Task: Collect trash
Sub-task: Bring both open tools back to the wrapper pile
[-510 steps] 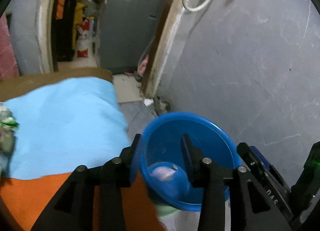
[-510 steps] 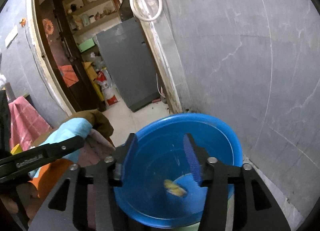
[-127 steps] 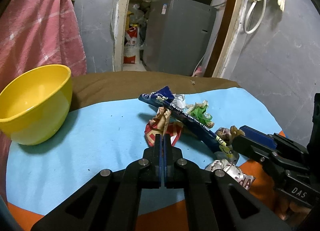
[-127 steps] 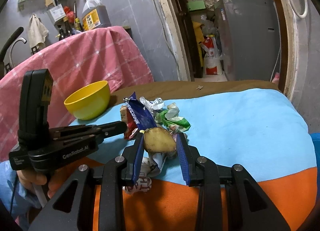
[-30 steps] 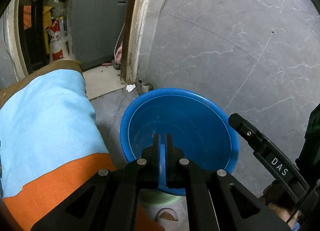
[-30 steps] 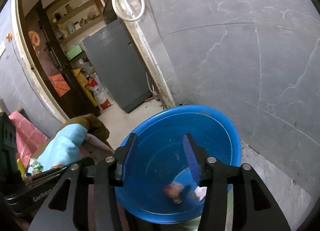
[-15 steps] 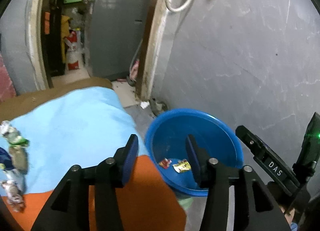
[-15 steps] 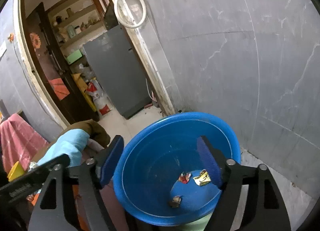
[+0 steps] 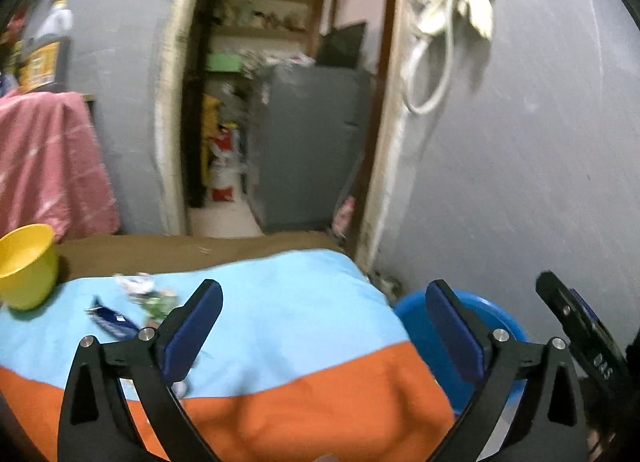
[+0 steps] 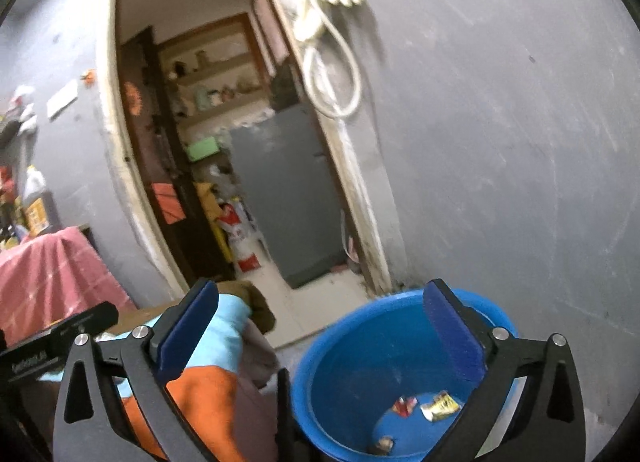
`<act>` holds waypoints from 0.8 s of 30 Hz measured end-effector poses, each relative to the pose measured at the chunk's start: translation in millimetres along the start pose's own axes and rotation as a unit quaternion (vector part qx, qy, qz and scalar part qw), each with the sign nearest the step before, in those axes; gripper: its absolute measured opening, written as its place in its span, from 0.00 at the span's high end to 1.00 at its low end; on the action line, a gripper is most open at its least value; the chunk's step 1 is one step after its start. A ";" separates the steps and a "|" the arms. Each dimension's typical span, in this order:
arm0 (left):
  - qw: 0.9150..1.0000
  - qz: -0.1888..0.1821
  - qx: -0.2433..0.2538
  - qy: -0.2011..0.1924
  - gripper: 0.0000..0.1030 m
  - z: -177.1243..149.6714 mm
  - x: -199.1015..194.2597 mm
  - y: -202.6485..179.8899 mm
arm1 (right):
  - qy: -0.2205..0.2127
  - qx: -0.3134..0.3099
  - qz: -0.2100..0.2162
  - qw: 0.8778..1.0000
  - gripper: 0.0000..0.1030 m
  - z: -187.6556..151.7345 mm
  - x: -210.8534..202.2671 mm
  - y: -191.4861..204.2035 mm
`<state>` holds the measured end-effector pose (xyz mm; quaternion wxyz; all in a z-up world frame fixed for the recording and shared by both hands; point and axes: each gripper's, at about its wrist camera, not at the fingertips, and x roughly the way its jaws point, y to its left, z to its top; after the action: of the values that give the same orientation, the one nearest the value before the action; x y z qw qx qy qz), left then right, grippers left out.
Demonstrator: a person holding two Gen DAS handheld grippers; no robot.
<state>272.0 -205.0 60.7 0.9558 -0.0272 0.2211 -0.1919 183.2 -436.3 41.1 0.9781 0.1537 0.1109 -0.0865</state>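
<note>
Scraps (image 10: pixel 440 406) inside the basin (image 10: pixel 344 346) are shown only rightward; both grippers (image 9: pixel 320 326) (image 10: pixel 320 326) are held level, spread wide, empty.

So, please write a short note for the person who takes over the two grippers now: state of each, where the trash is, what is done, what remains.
Left gripper: open, holding nothing, facing the table.
Right gripper: open, holding nothing, above the blue basin.
Done: three pieces of trash lie in the basin, a red wrapper, a yellow wrapper and a brownish scrap.
Left: on the blue cloth lie a dark blue wrapper, a green-and-white wrapper and a white crumpled piece; more may hide behind the left fingers. The yellow bowl stands at the table's far left.
</note>
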 end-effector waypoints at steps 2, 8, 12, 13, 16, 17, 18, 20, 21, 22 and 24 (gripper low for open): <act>1.000 0.014 -0.012 -0.013 0.03 2.1 -8.8 10.7 | -0.008 -0.016 0.007 1.000 0.00 -0.1 -1.4 10.1; 0.997 0.049 -0.019 -0.049 0.03 1.2 -40.6 37.4 | -0.020 -0.065 0.034 0.997 0.00 -2.1 -2.9 47.7; 0.995 0.073 -0.010 -0.073 0.02 -0.4 -56.8 51.0 | -0.030 -0.078 0.048 0.995 0.00 -2.9 -4.7 66.7; 0.994 0.079 -0.009 -0.078 0.02 -1.4 -61.3 54.9 | -0.034 -0.080 0.053 0.995 0.00 -3.1 -5.0 72.2; 0.991 0.094 -0.005 -0.090 0.02 -5.7 -72.9 66.0 | -0.043 -0.087 0.064 0.993 0.00 -4.1 -6.3 85.9; 0.991 0.098 -0.005 -0.094 0.02 -6.4 -75.4 69.6 | -0.045 -0.091 0.069 0.992 0.00 -5.0 -6.0 92.2; 0.990 0.103 -0.005 -0.096 0.02 -6.1 -77.6 73.2 | -0.047 -0.094 0.072 0.992 0.00 -6.8 -7.3 96.9; 0.989 0.112 -0.005 -0.102 0.02 -8.2 -84.6 81.5 | -0.050 -0.102 0.079 0.990 0.00 -8.9 -7.2 106.9; 0.988 0.115 -0.005 -0.104 0.02 -10.3 -87.5 85.8 | -0.051 -0.105 0.082 0.990 0.00 -10.7 -8.6 110.3; 0.987 0.119 -0.005 -0.107 0.02 -10.4 -90.6 90.4 | -0.053 -0.110 0.086 0.989 0.00 -12.7 -9.2 115.7; 0.985 0.127 -0.005 -0.114 0.02 -12.6 -97.4 97.9 | -0.059 -0.120 0.094 0.987 0.00 -15.7 -11.3 123.7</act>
<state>220.6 -77.1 76.1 0.9913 -0.0250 0.1130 -0.0631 194.6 -313.7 64.1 0.9980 0.0397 0.0479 0.0108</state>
